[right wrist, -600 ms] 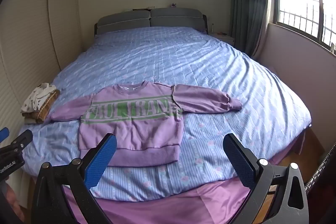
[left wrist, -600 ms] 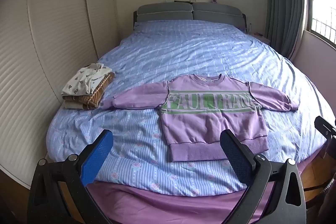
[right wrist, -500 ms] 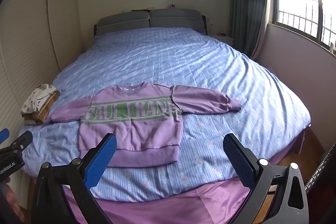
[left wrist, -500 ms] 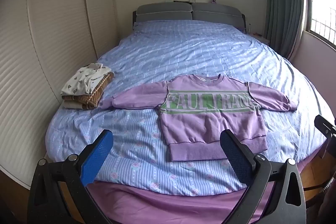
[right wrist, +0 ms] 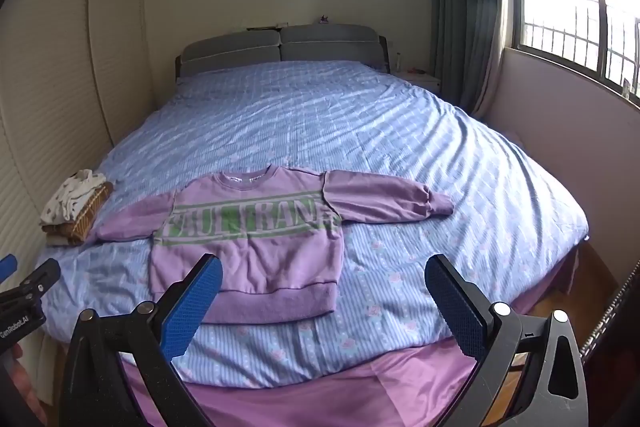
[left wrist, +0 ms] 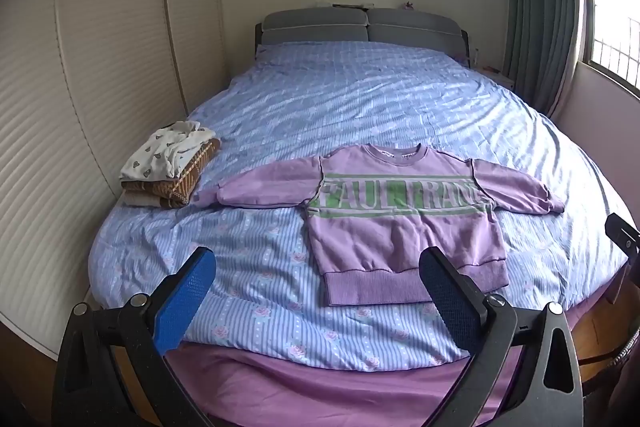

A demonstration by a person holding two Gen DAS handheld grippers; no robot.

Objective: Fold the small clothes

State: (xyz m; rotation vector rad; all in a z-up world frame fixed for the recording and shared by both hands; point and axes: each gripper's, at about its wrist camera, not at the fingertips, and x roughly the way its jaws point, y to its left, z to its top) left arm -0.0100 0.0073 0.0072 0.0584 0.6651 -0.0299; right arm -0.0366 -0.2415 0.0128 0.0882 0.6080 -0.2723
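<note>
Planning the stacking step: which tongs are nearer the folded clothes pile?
Left. The left tongs hang just right of the folded clothes pile; the right tongs sit farther right.

Bed [left wrist: 360, 107] open; folded stack [left wrist: 170, 165] blocks left edge.

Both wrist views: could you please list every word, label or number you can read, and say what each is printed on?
"FAUL TRAN": across the chest of the purple sweatshirt, between green bands; the last letters run into the sleeve seam, unclear.
"GenRobot.AI": on the left gripper, seen at the edge of the right wrist view.
Neck tag of the sweatshirt: too small to read.
</note>
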